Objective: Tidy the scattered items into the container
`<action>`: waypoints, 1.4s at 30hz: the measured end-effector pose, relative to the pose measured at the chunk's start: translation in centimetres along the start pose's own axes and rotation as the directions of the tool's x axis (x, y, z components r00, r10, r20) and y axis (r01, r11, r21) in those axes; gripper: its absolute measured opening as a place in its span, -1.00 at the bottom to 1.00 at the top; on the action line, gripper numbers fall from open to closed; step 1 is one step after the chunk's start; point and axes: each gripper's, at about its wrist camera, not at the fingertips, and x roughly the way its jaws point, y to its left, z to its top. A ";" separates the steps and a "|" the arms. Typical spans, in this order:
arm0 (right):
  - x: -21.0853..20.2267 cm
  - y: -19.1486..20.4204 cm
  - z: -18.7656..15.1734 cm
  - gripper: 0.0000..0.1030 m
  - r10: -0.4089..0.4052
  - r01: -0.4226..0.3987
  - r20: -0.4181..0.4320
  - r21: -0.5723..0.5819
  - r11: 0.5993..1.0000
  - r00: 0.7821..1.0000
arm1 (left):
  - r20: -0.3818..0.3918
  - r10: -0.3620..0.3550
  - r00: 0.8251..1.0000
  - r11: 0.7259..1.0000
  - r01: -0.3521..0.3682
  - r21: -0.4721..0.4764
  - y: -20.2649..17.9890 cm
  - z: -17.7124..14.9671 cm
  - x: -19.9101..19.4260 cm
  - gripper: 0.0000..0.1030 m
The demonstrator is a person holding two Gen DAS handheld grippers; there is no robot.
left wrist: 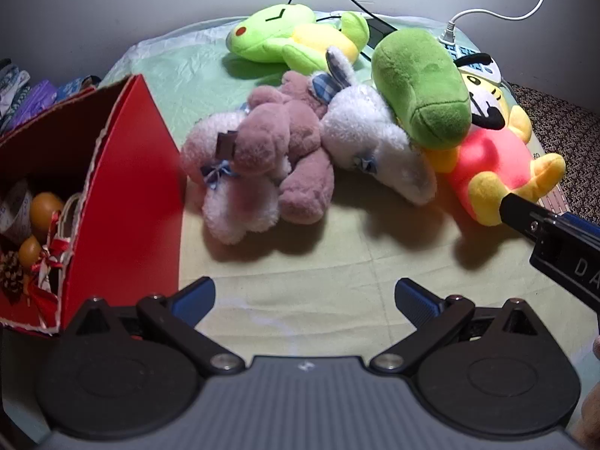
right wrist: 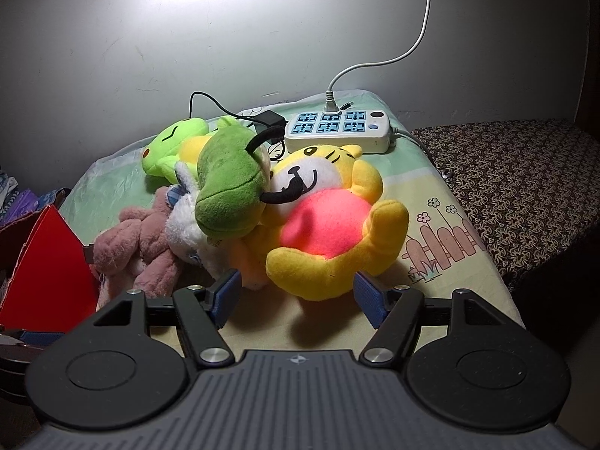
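Your right gripper (right wrist: 296,296), jaws spread, straddles the yellow tiger plush (right wrist: 330,225); your left gripper (left wrist: 304,298) hangs released beside the red box (left wrist: 131,172).

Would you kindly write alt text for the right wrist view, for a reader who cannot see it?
The open right claw points at a yellow tiger plush with a pink belly, heaped with a dark green plush, a white plush and a pink plush. A power strip lies behind; a red box stands at left.
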 end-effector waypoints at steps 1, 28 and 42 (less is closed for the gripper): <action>0.1 0.0 0.0 0.34 0.002 -0.002 -0.005 -0.001 1.000 1.000 | -0.007 0.002 1.000 1.000 -0.002 0.001 0.0 0.0 0.2 0.96; 1.5 0.4 0.1 0.34 0.028 -0.029 -0.047 -0.024 0.999 0.999 | -0.007 0.091 0.996 0.996 -0.091 -0.003 0.0 0.2 0.7 0.96; 1.6 0.4 0.1 0.34 0.029 -0.031 -0.052 -0.029 0.999 0.998 | -0.008 0.123 0.992 0.992 -0.123 0.010 -0.2 0.3 0.7 0.96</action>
